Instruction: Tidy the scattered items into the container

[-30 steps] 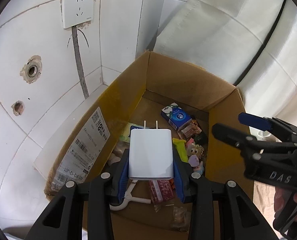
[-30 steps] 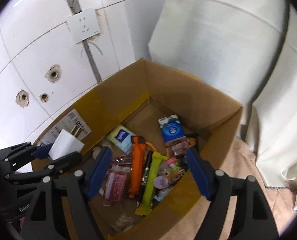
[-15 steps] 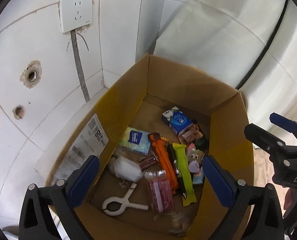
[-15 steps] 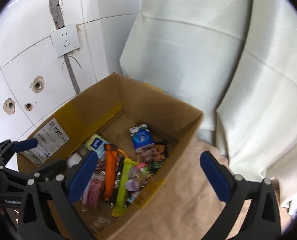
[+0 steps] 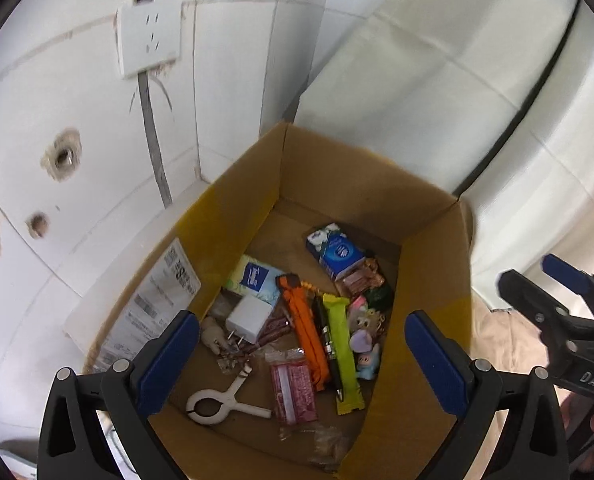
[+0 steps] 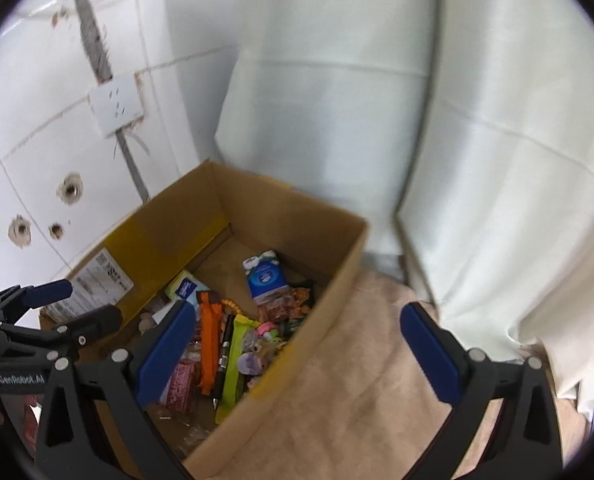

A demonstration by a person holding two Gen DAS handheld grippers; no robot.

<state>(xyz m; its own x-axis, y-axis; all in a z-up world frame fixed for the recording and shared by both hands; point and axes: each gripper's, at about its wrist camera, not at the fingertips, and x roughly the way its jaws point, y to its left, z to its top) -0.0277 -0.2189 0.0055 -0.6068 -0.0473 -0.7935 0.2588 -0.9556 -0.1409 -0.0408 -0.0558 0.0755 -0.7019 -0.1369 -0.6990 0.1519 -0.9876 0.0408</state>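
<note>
The cardboard box (image 5: 337,176) stands open in the wall corner, and my left gripper (image 5: 301,360) hangs open and empty above it. A white charger plug (image 5: 249,318) lies on the box floor near the left wall, prongs toward me. Around it lie a white clip (image 5: 217,400), an orange cutter (image 5: 305,332), a green bar (image 5: 343,352), a blue tissue pack (image 5: 337,252) and small toys (image 5: 363,332). My right gripper (image 6: 297,356) is open and empty, above the box's right wall (image 6: 329,300) and the beige cloth (image 6: 369,392).
A tiled wall with a socket (image 5: 149,40) and drill holes (image 5: 63,156) backs the box on the left. White curtains (image 6: 377,100) hang behind and to the right. The other gripper (image 5: 569,328) shows at the right edge of the left wrist view.
My left gripper opened and let go of the white charger, which now lies in the box. Both grippers have risen, and the right one has swung rightward over the cloth.
</note>
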